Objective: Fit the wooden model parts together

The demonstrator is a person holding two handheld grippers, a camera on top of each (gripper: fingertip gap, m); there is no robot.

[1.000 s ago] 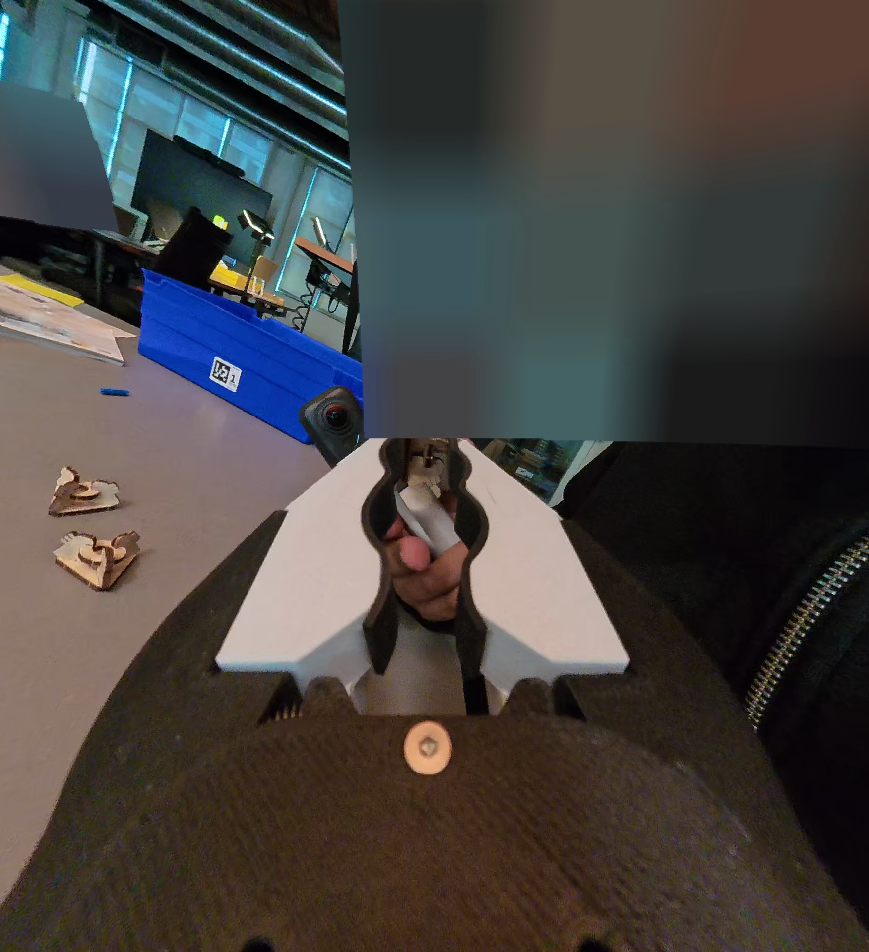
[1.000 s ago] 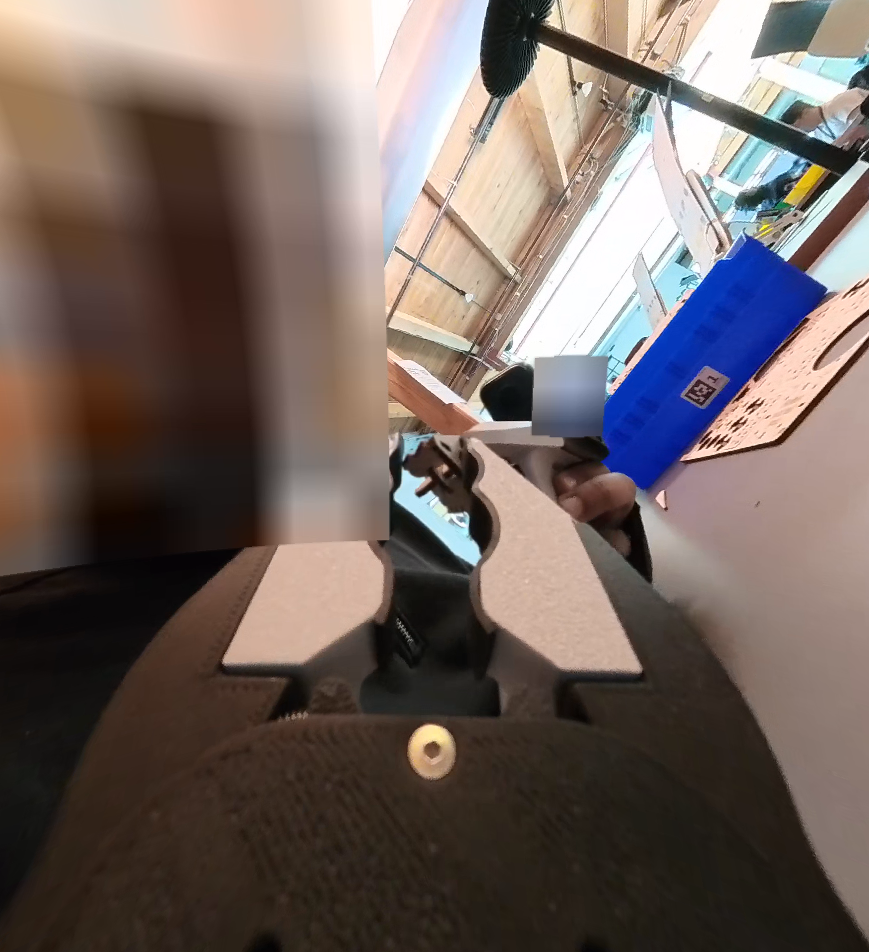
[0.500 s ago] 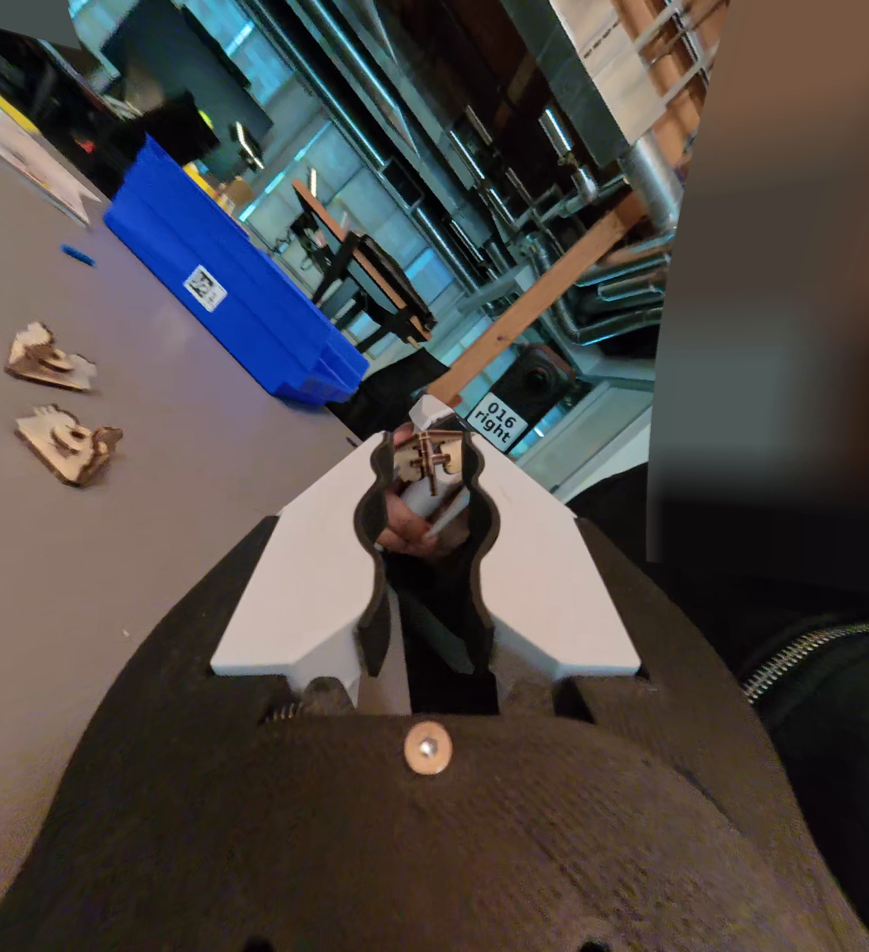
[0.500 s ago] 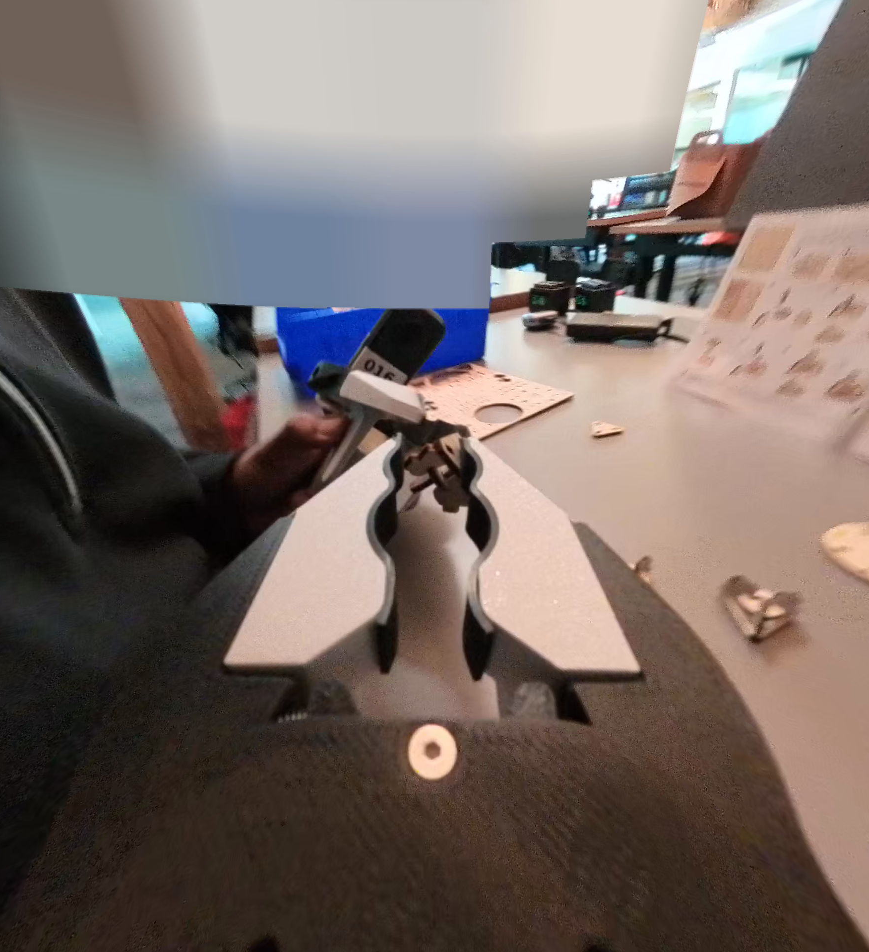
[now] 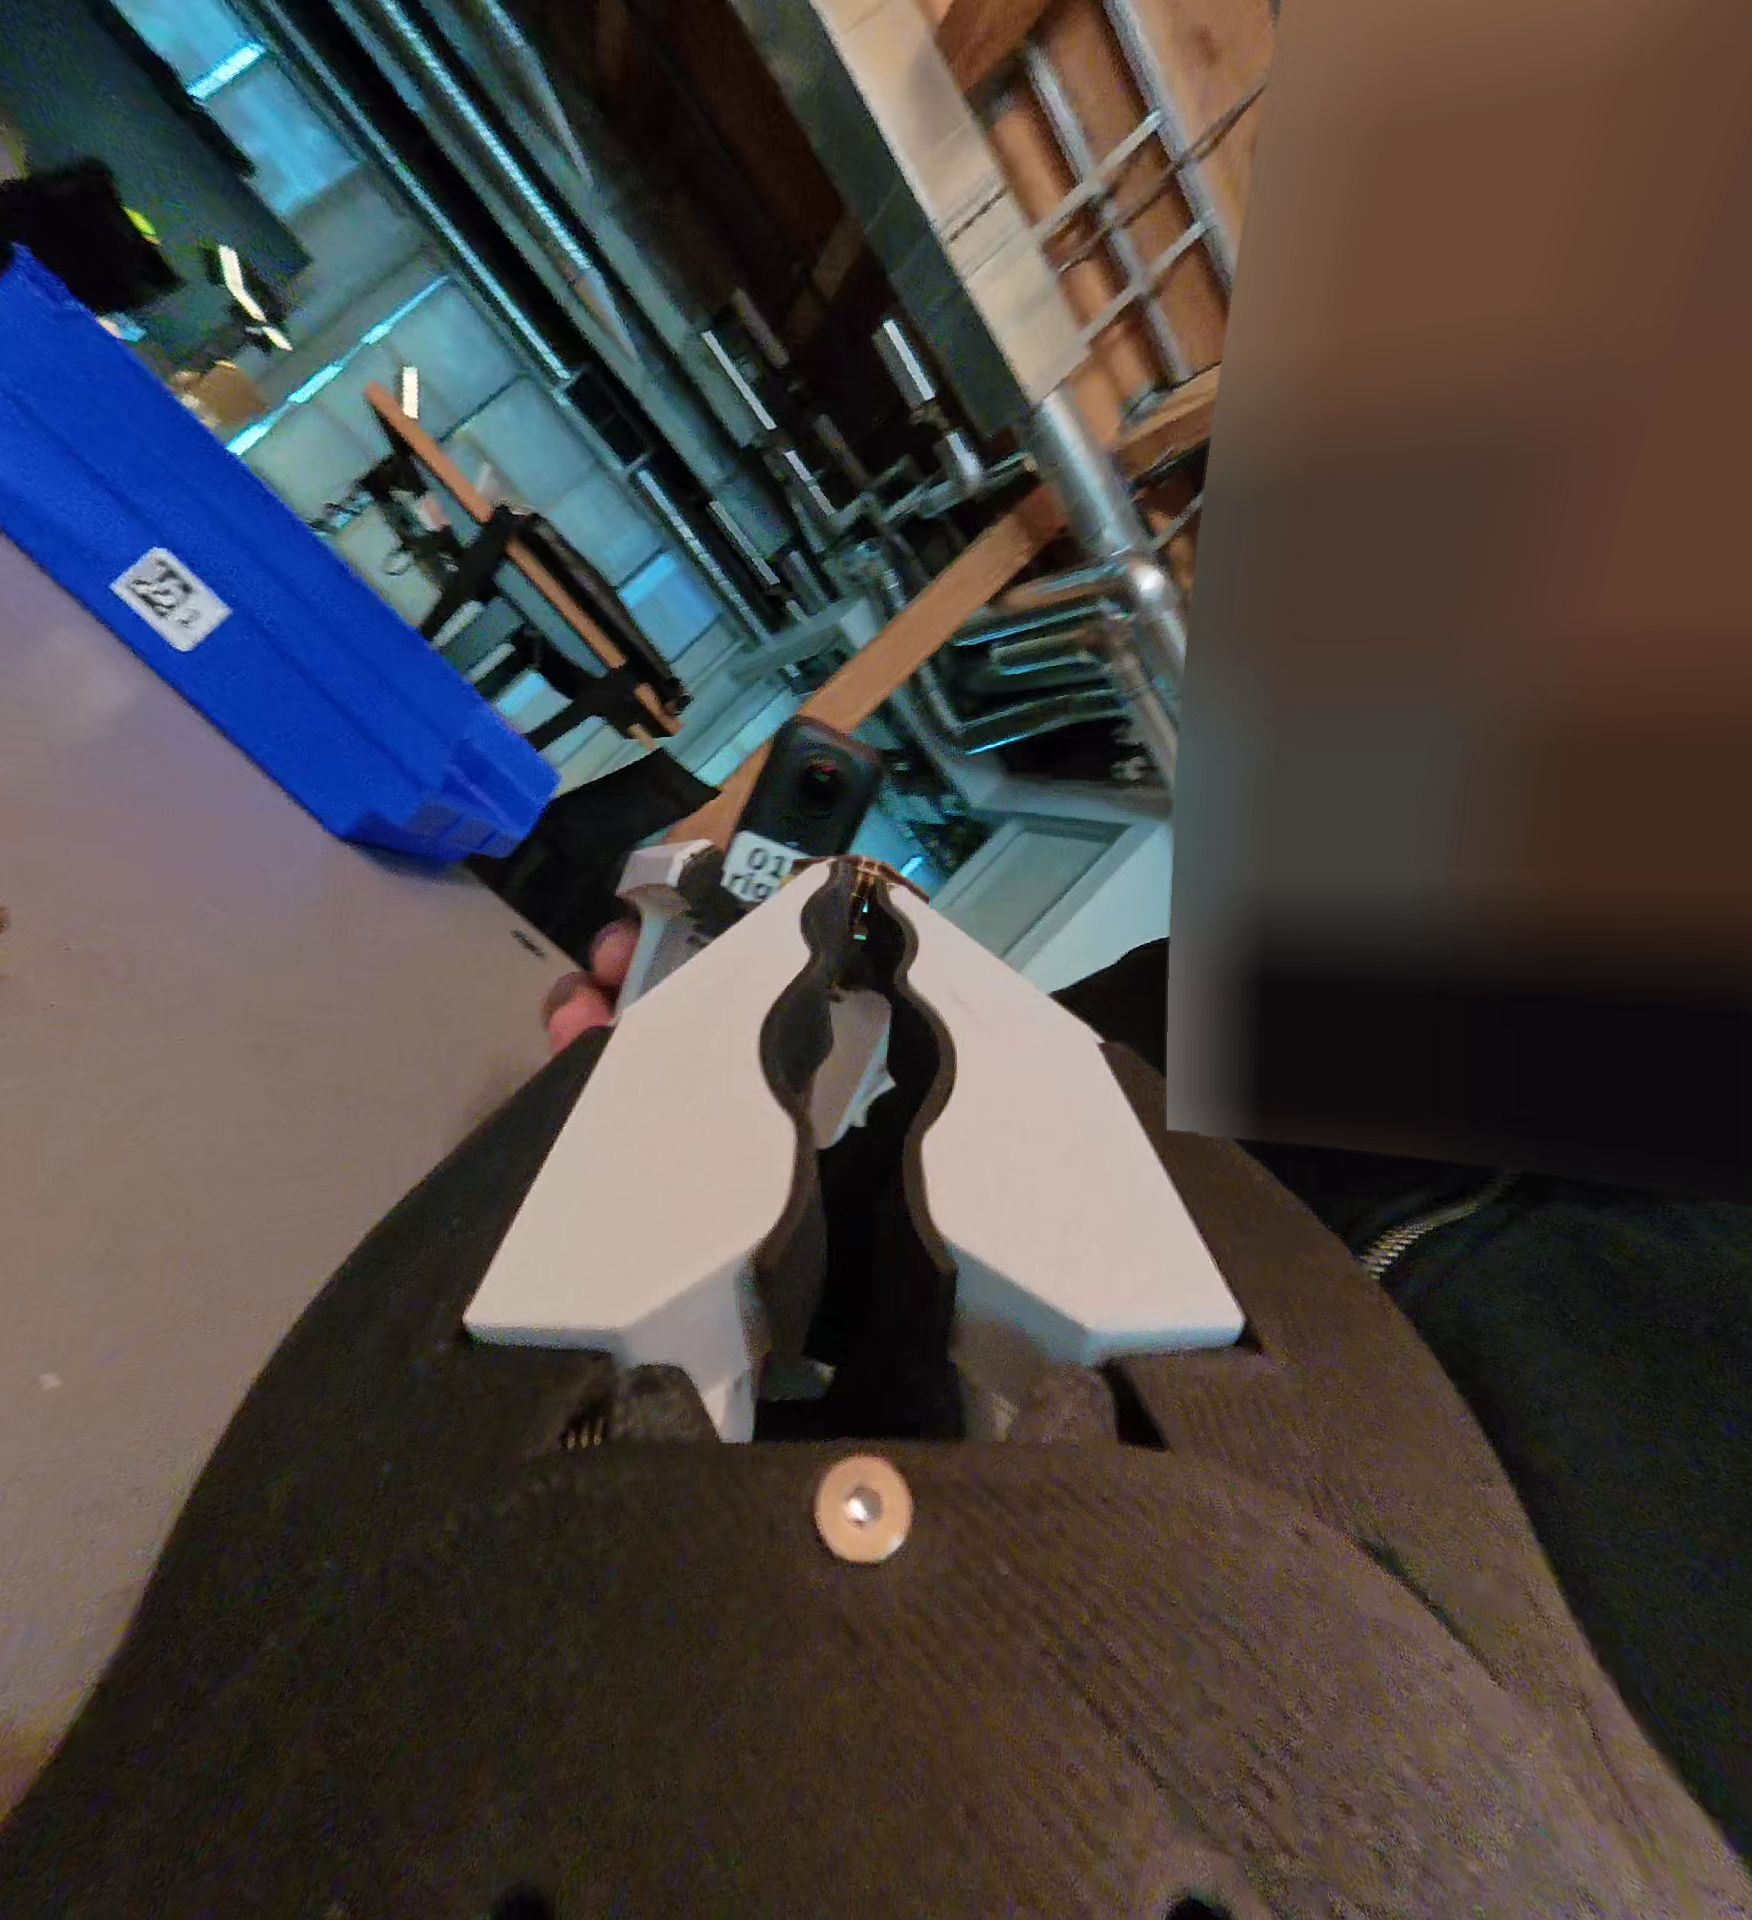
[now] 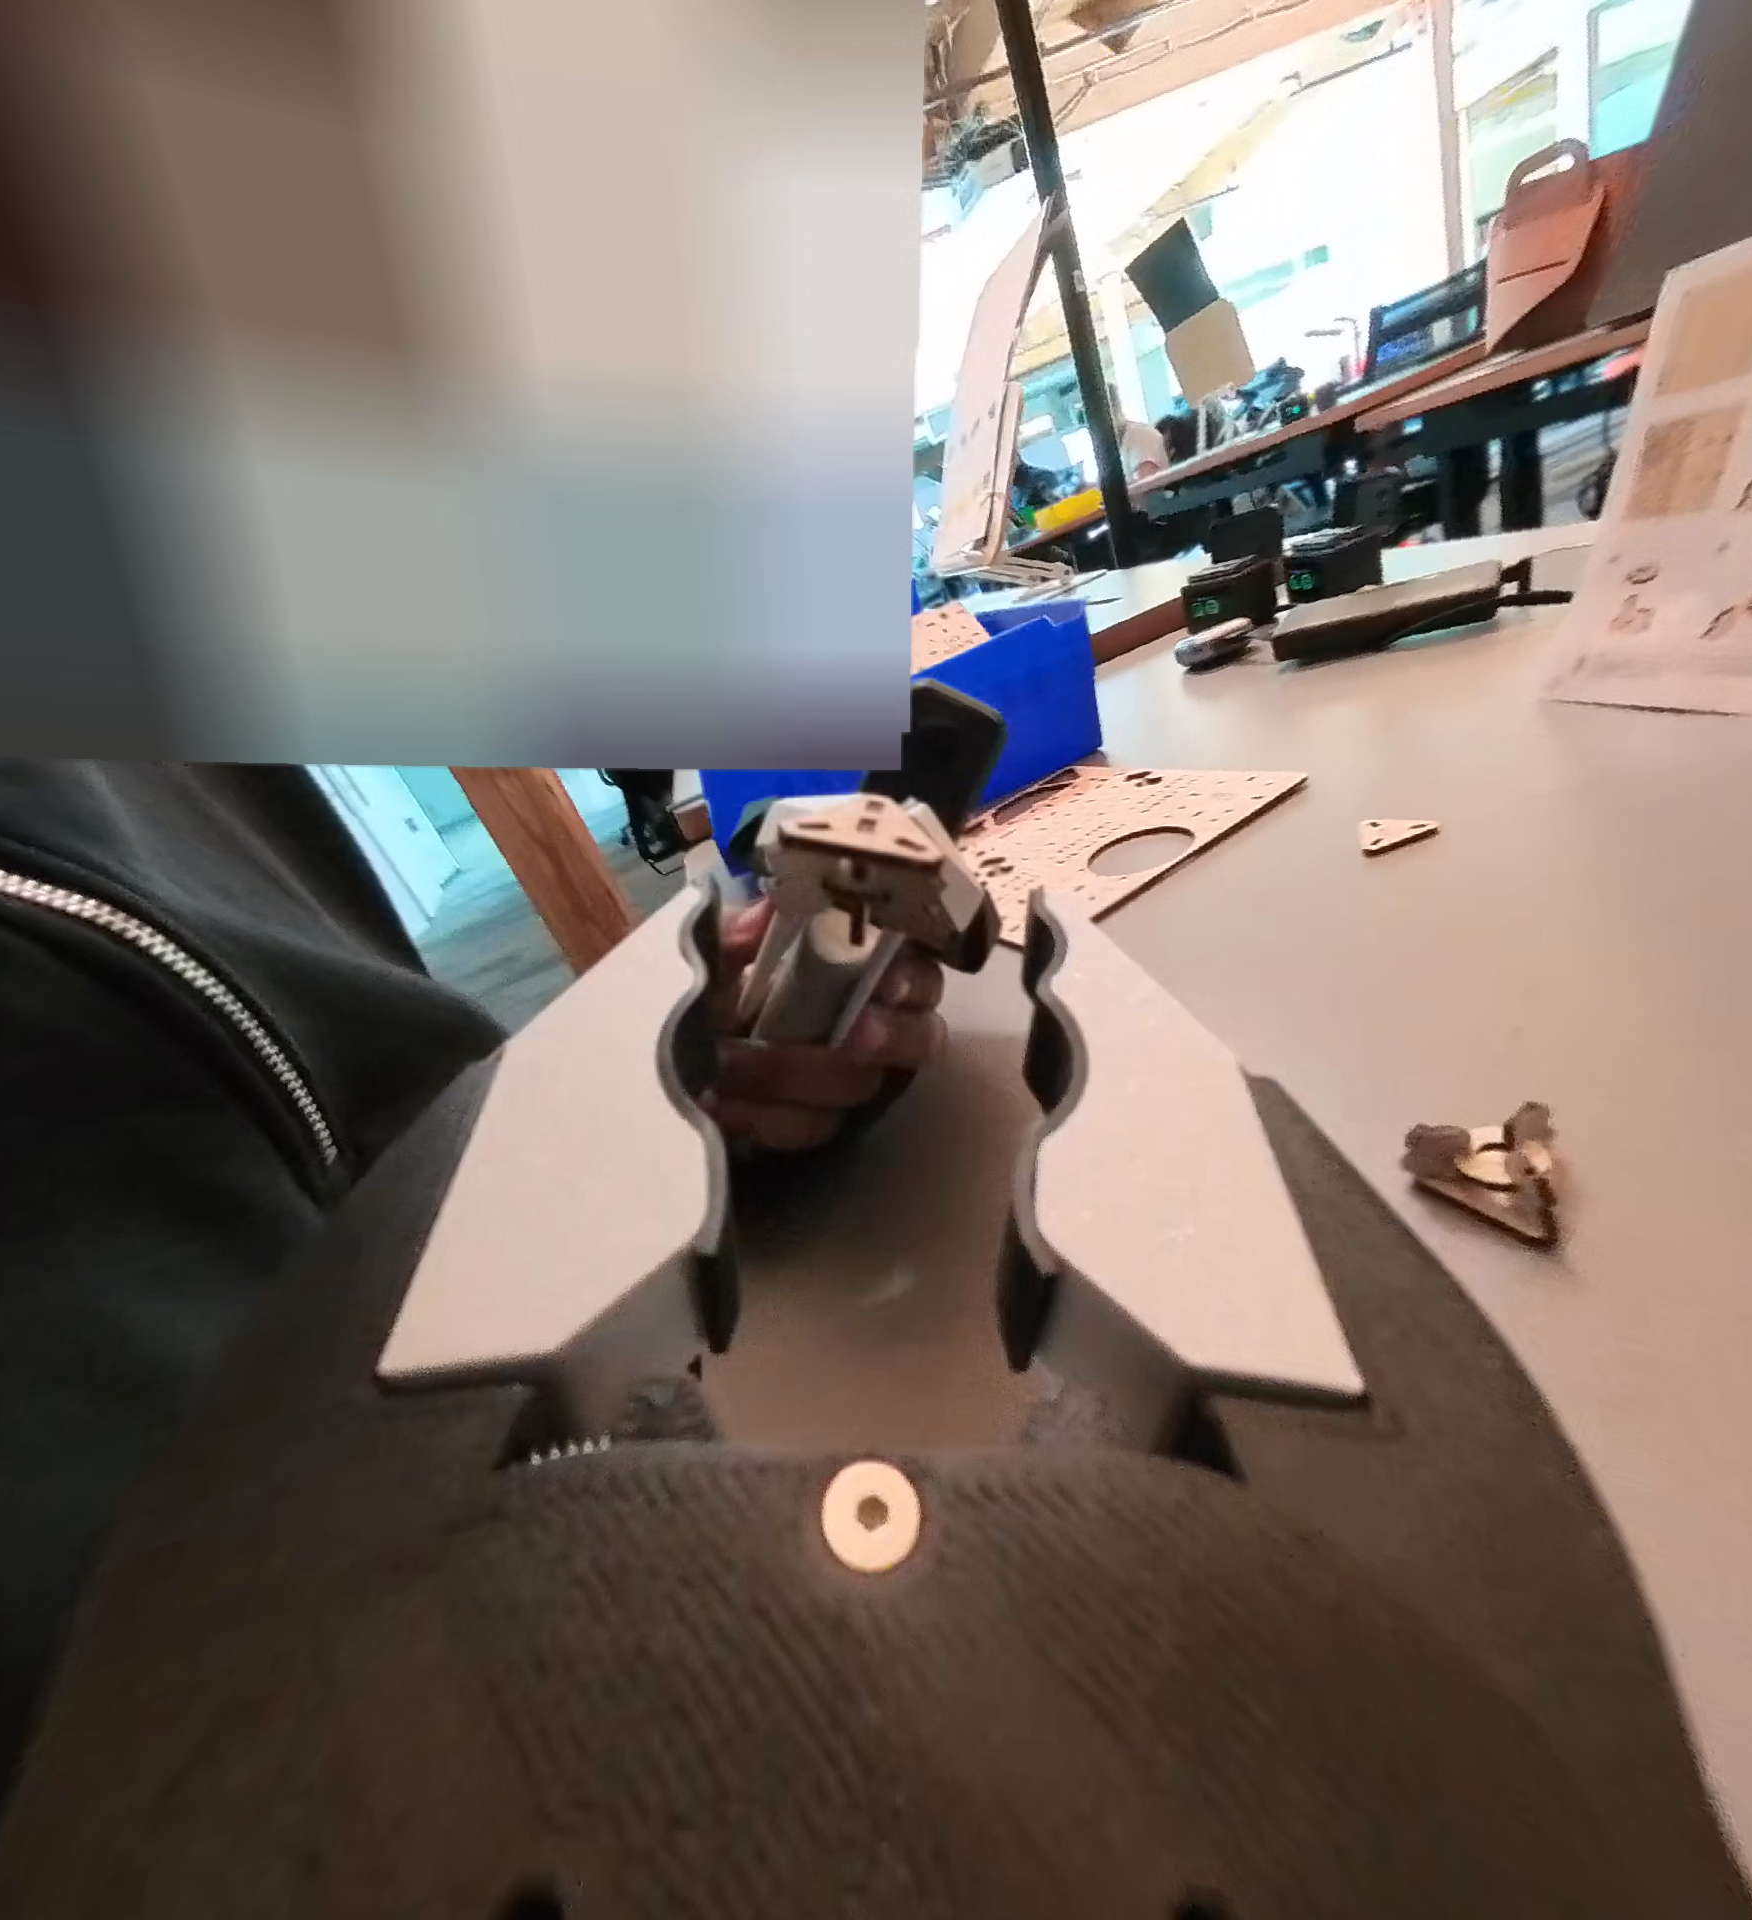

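We see the left tongs (image 5: 859,873) clenched on a small plywood assembly (image 6: 856,868), held above the grey desk (image 6: 1474,987) edge. The right tongs (image 6: 872,914) stand released around it, not touching. A blue bin (image 5: 228,623) bears a white coded label (image 5: 168,600); a perforated plywood sheet (image 6: 1111,842) lies flat.
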